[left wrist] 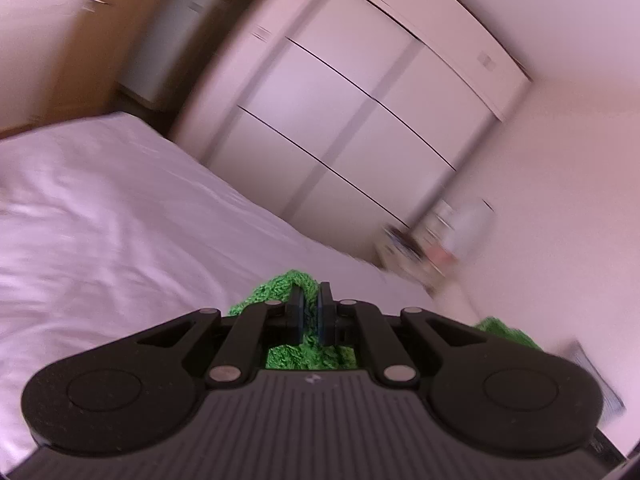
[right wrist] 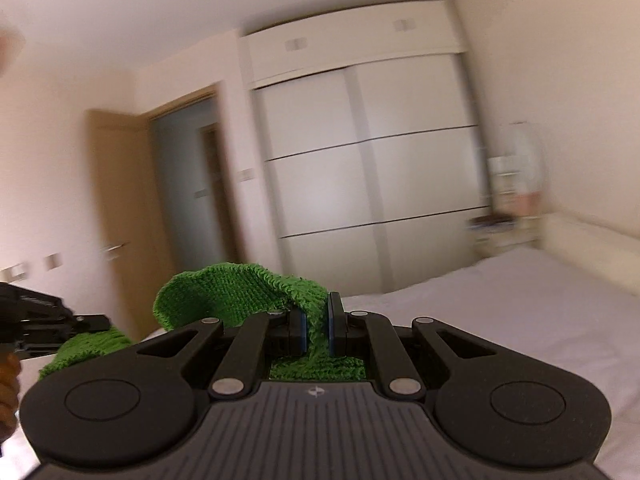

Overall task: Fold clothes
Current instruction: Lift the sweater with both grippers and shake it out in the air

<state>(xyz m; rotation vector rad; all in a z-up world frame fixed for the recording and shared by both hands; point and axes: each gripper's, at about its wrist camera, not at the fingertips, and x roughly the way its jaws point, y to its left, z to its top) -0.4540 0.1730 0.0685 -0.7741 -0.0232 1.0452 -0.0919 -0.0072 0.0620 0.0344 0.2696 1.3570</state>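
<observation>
Hanging between two grippers, a green knitted cloth (right wrist: 236, 292) is lifted above the bed (left wrist: 120, 216). The right gripper (right wrist: 316, 324) has its jaws pinched tight on one edge of the cloth, which bunches up over the jaws and drops below them. The left gripper (left wrist: 311, 310) has its jaws pressed shut on another part of the same cloth, with green knit poking out above and under them. In the right wrist view the left gripper shows at the left edge, holding its end. A big white wardrobe (right wrist: 368, 168) stands behind the bed, next to a brown door (right wrist: 120, 200).
</observation>
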